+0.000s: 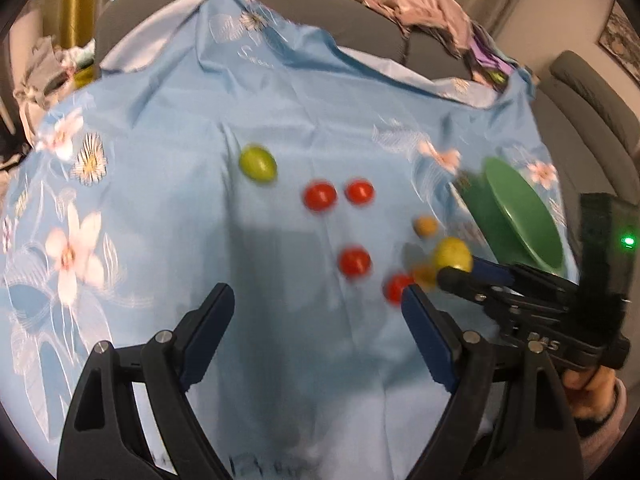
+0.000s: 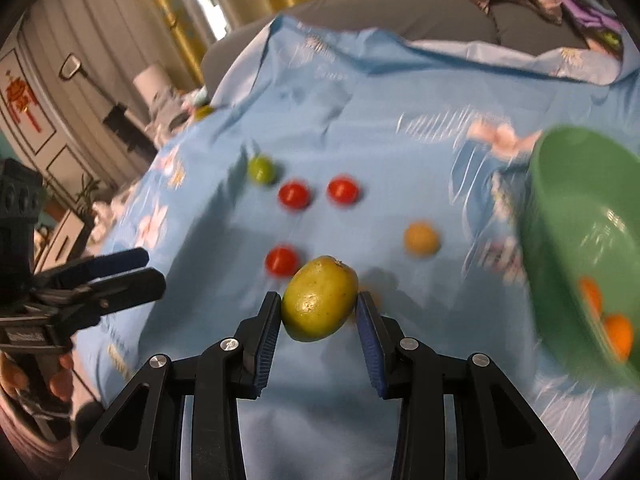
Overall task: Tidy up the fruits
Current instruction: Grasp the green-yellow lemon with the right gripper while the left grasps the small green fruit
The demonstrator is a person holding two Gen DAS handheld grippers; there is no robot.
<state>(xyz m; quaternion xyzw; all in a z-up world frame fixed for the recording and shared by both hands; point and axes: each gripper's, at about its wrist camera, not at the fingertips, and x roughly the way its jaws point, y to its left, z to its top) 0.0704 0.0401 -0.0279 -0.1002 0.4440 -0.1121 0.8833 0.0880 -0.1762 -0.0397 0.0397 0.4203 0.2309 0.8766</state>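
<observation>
My right gripper (image 2: 319, 300) is shut on a yellow-green fruit (image 2: 320, 300), held just above the blue flowered cloth (image 2: 360, 120). Seen in the left wrist view, that right gripper (image 1: 460, 270) holds the fruit (image 1: 454, 256) beside the green bowl (image 1: 520, 208). The bowl (image 2: 560, 200) stands tilted at the right with orange fruits (image 2: 618, 336) inside. My left gripper (image 1: 318, 296) hangs open over the cloth with nothing between its fingers. On the cloth lie several red fruits (image 1: 319, 196), a green fruit (image 1: 258, 163) and an orange fruit (image 1: 426, 226).
The cloth covers a grey sofa (image 1: 312, 4), with a crumpled pile of clothes (image 1: 432, 12) on its back. A person's hand (image 1: 588, 392) grips the right tool. Clutter and a cabinet (image 2: 36, 112) stand to the left of the sofa.
</observation>
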